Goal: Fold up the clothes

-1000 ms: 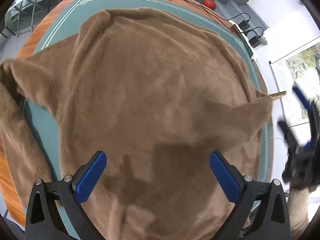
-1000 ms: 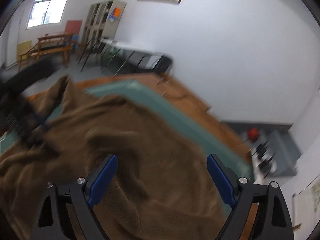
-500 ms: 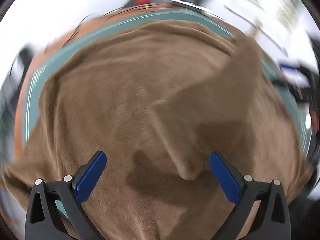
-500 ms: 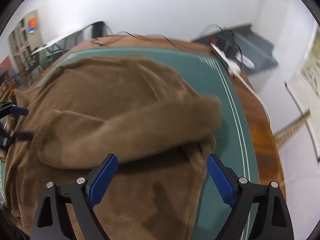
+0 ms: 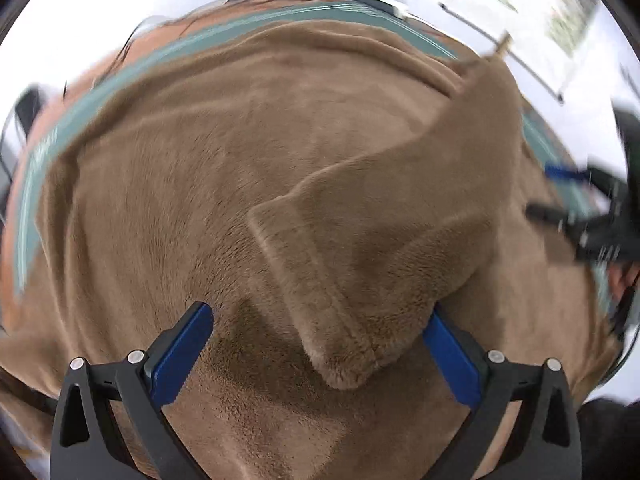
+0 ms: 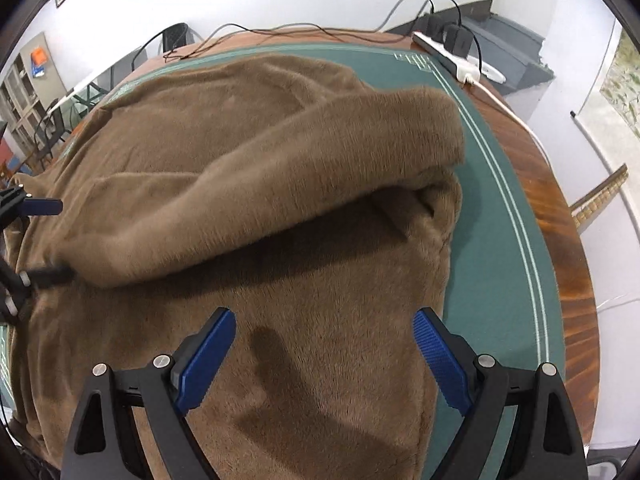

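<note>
A brown fleece garment [image 6: 280, 360] lies spread on the green mat [image 6: 492, 240]. One sleeve [image 6: 280, 184] is folded across its body, from the right shoulder toward the left. In the left wrist view the sleeve's cuff [image 5: 344, 340] rests between the fingers of my left gripper [image 5: 316, 316], which is open and low over the fabric. My right gripper [image 6: 324, 316] is open above the garment's lower body and holds nothing. It also appears, blurred, in the left wrist view, where the right gripper [image 5: 592, 220] is at the right edge. The left gripper [image 6: 36, 240] sits at the cuff end.
The mat covers a round wooden table [image 6: 576, 280]. A white power strip [image 6: 452, 60] with black adapters and cables [image 6: 260, 34] lies at the far edge. Chairs and a cabinet [image 6: 36, 76] stand beyond on the left. Bare mat shows right of the garment.
The sleeve that stuck out to the side now lies folded over the body. The right gripper has swung round over the garment. The left gripper has turned so the cuff sits between its fingers.
</note>
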`<state>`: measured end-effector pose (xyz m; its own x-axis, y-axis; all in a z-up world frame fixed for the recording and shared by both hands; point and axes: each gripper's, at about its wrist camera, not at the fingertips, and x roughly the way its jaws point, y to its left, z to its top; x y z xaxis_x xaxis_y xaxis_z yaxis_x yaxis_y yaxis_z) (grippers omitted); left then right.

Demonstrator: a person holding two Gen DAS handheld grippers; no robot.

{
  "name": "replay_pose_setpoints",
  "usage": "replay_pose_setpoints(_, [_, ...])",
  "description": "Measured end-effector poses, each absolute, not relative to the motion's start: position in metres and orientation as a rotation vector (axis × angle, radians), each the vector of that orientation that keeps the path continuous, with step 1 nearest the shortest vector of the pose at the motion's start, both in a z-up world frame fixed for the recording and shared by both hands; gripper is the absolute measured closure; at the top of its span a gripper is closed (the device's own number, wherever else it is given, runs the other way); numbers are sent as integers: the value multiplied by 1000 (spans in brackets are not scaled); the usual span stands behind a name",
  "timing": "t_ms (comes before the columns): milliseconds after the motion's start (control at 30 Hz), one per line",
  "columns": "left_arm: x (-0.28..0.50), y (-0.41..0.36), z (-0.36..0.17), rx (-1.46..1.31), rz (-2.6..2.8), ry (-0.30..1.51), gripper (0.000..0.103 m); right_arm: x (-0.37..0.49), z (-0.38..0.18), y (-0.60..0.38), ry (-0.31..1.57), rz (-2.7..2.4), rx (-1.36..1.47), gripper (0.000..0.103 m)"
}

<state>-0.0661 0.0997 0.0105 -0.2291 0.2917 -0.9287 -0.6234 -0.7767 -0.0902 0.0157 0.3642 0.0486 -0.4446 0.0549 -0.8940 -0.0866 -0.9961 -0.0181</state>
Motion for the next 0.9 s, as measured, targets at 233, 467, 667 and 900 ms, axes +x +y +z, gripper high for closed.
replay_pose_setpoints(233, [-78, 101, 12, -1439, 2101, 369, 0, 16, 33, 364, 52, 2568, -1625, 11])
replay_pose_setpoints(467, [-89, 103, 4, -1508, 2050, 240, 0, 17, 30, 363, 48, 2582, -1608, 7])
replay_pose_setpoints(667, [-100, 96, -2, -1582, 1987, 45, 0, 19, 26, 360, 36, 2595, -1572, 1])
replay_pose_setpoints(900, [-105, 86, 0, -1626, 1862, -217, 40, 22, 24, 358, 36, 2617, -1531, 1])
